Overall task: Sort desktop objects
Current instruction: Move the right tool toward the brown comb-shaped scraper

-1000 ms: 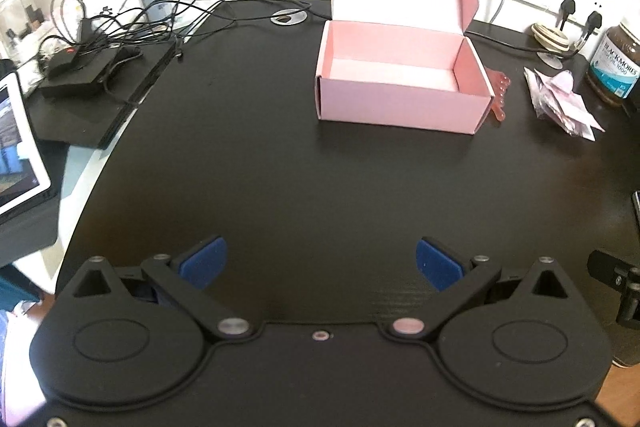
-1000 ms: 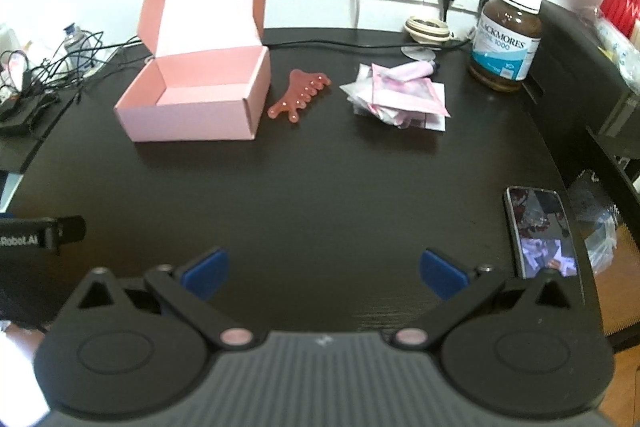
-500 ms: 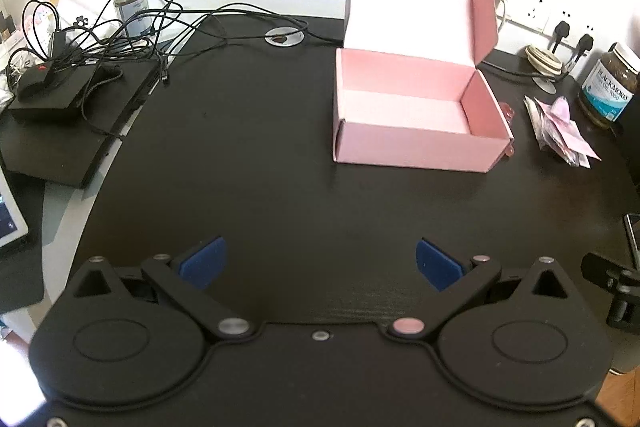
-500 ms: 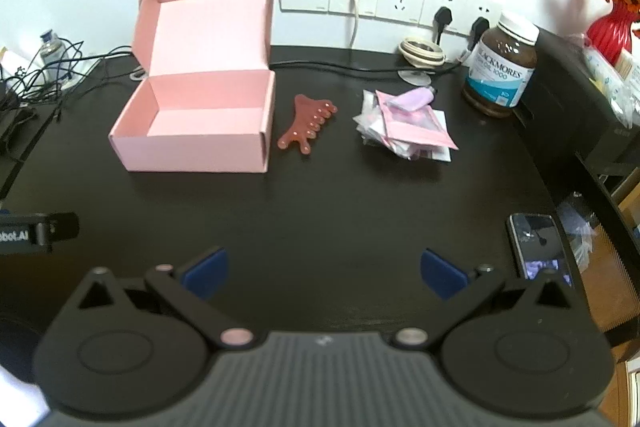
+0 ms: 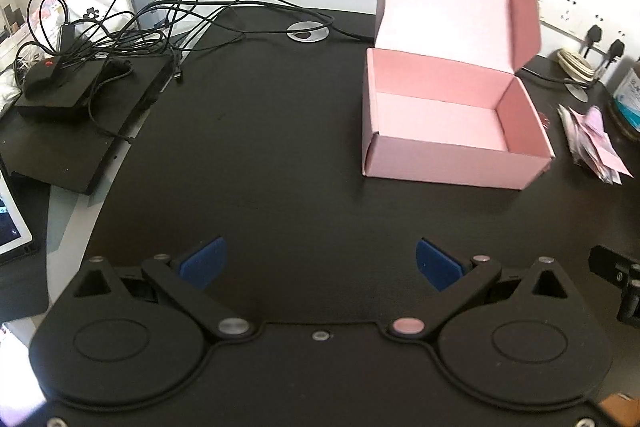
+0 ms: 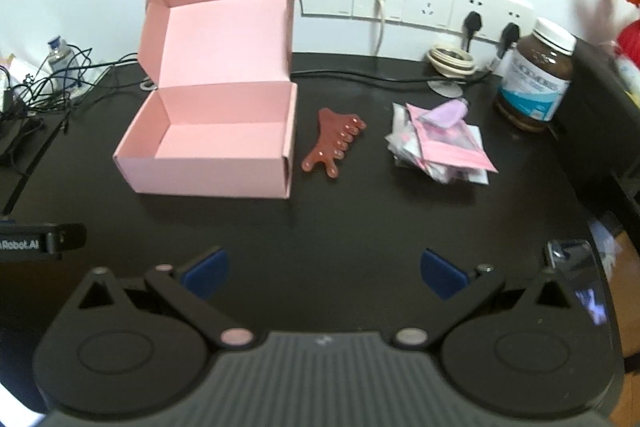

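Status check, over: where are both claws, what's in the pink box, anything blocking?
Left claw open, empty. Right claw open, empty. Pink box lid up, nothing inside; red comb and sachet pile beside it. Path clear.

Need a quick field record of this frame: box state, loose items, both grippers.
box: pink box, lid open, inside bare
beside box: red-brown comb-shaped tool, flat on the black desk, just right of the box
packets: pile of pink packets, right of the tool
left gripper: open, holds nothing
right gripper: open, holds nothing
back right: supplement jar
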Motion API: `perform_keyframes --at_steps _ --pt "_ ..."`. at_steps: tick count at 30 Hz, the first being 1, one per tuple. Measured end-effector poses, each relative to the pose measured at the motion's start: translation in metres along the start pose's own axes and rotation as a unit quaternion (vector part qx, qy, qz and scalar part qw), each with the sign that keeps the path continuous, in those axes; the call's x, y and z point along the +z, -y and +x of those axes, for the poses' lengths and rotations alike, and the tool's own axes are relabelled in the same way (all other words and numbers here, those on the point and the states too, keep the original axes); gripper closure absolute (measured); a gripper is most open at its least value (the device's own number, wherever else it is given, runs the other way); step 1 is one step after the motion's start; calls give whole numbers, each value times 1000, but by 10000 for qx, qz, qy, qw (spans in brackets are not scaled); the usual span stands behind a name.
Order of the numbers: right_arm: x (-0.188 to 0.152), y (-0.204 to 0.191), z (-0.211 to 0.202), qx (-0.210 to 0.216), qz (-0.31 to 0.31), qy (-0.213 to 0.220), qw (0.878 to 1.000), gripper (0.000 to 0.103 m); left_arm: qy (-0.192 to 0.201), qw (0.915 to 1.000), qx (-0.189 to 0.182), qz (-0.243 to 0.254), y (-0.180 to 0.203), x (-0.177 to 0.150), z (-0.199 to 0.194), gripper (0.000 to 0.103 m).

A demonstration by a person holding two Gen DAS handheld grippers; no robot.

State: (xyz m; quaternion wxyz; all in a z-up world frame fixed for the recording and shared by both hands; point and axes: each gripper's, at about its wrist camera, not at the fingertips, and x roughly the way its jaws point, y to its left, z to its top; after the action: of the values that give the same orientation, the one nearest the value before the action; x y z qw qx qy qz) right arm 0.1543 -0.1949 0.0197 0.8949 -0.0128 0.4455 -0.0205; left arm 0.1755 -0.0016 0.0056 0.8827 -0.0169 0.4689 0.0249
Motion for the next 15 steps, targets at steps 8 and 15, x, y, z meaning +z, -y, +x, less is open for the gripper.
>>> perform_keyframes --at_steps 8,15 --pt "20 21 18 111 108 113 9998 1 -17 9998 80 -199 9 13 10 0" --pt "23 38 25 120 -174 245 9995 1 41 9997 168 -189 21 12 12 0"
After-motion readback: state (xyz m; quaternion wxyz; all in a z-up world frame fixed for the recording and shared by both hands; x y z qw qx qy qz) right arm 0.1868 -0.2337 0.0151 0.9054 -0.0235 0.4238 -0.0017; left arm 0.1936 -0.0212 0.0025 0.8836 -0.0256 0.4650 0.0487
